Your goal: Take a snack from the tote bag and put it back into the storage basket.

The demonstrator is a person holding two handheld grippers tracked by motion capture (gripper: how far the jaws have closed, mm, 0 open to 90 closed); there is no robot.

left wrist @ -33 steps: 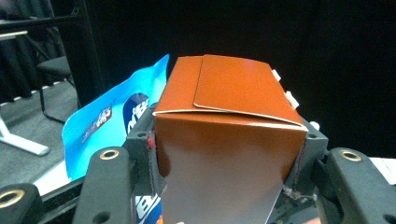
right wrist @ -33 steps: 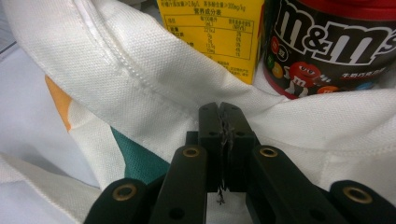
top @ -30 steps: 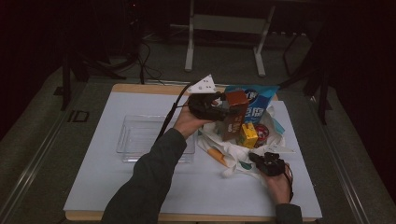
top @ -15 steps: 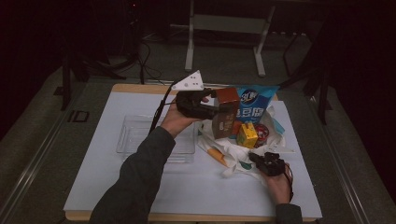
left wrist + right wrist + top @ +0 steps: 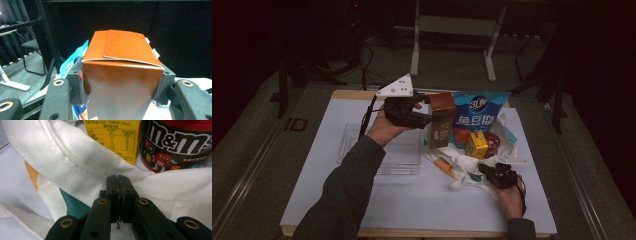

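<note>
High view: left tool [image 5: 432, 116] grips box [image 5: 441, 120] above bag rim [image 5: 462, 172].

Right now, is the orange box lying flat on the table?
No, the left gripper holds the orange box up off the table, its pads pressed on both sides of the box.

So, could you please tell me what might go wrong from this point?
1. The left gripper clamps the brown box by its side walls alone, lifted off the table; it could slip or crush.
2. The right gripper is shut at the white cloth bag; a tug could topple the yellow carton and M&M's tub.
</note>
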